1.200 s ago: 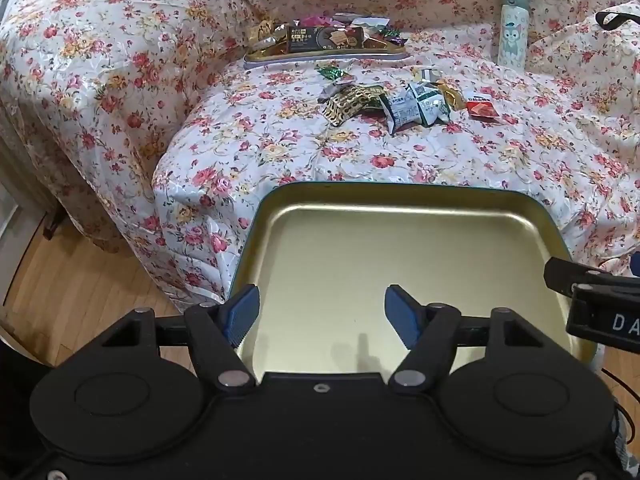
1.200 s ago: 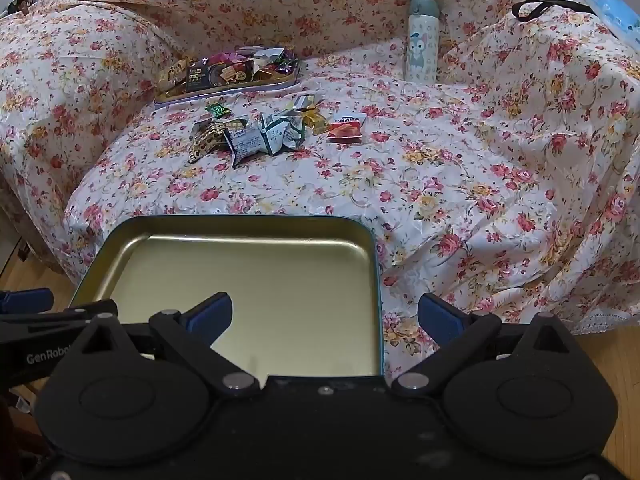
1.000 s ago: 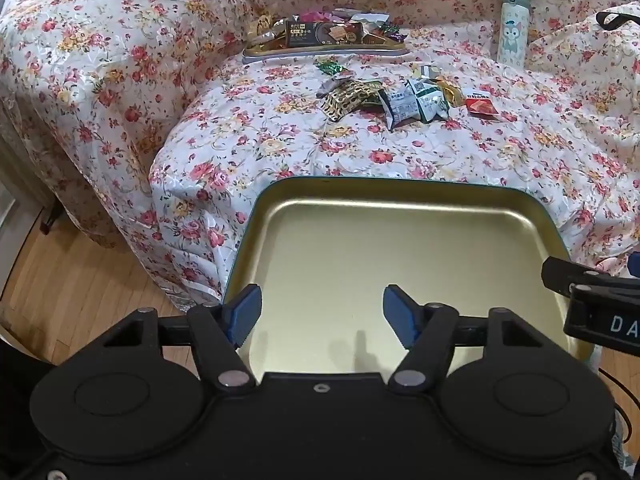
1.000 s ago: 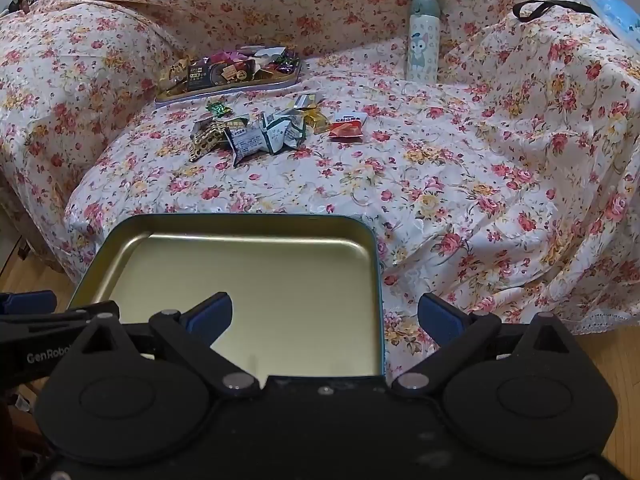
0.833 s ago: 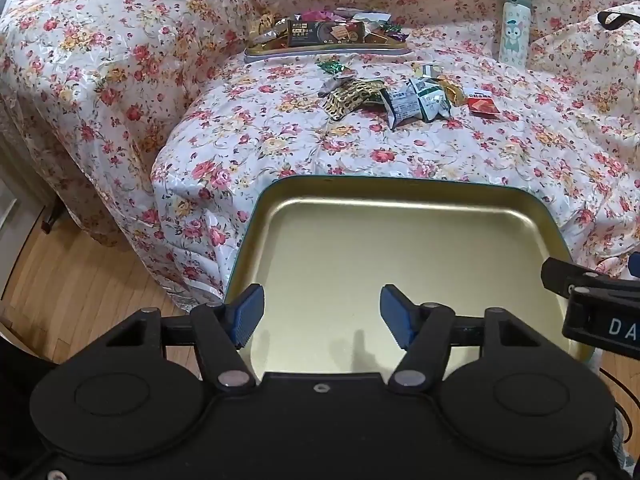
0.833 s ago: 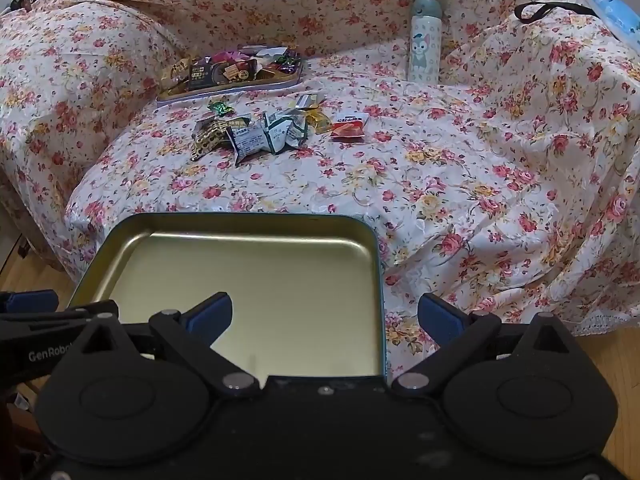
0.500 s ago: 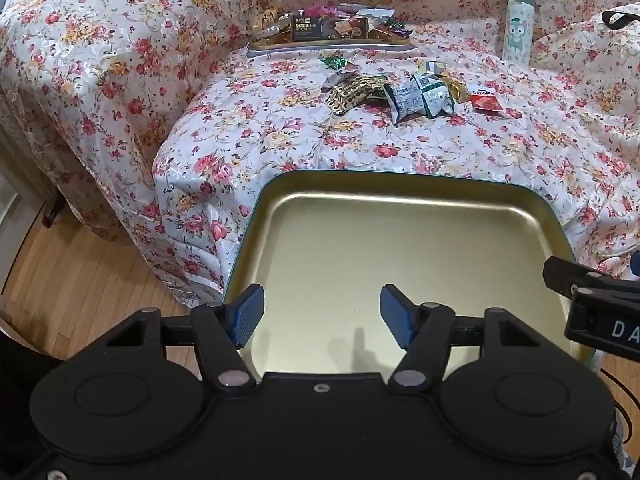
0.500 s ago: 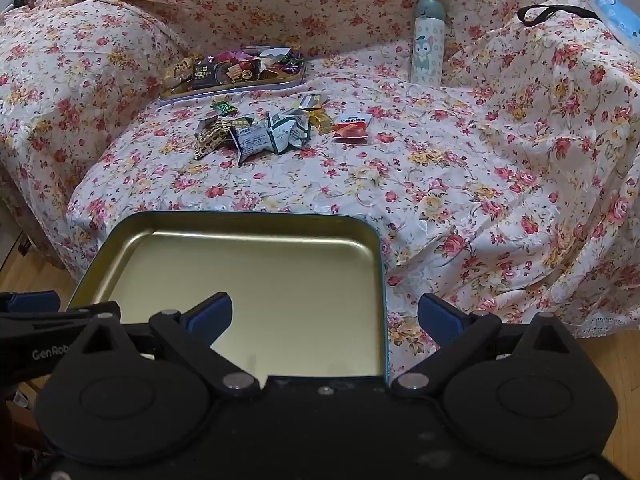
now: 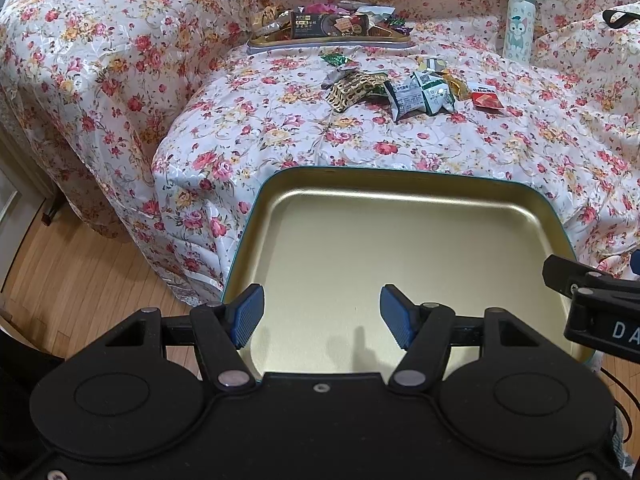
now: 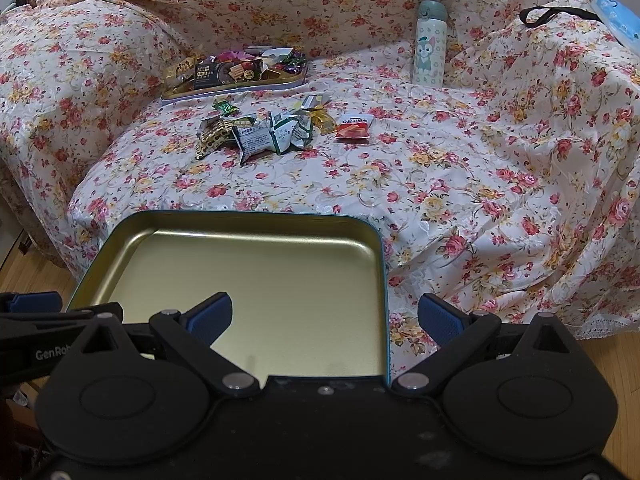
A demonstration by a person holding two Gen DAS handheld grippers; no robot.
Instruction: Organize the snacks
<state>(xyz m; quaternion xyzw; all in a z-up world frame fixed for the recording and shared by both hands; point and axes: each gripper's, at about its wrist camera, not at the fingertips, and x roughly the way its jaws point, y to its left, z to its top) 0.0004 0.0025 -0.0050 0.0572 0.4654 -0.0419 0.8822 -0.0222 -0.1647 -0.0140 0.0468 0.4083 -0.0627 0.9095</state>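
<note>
Nearest, the empty gold tray (image 9: 400,248) juts off the sofa (image 9: 248,128) edge under both grippers; a careless nudge could tip it floorward. The left gripper (image 9: 322,312) and right gripper (image 10: 325,316) hang spread wide, holding nothing. Farther back, loose snacks (image 10: 276,132) lie scattered before a filled tray (image 10: 236,88).

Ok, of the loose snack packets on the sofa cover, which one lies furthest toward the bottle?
The red packet. It lies at the end of the loose row nearest the bottle, apart from the green-and-white packets and the gold-patterned packet.
</note>
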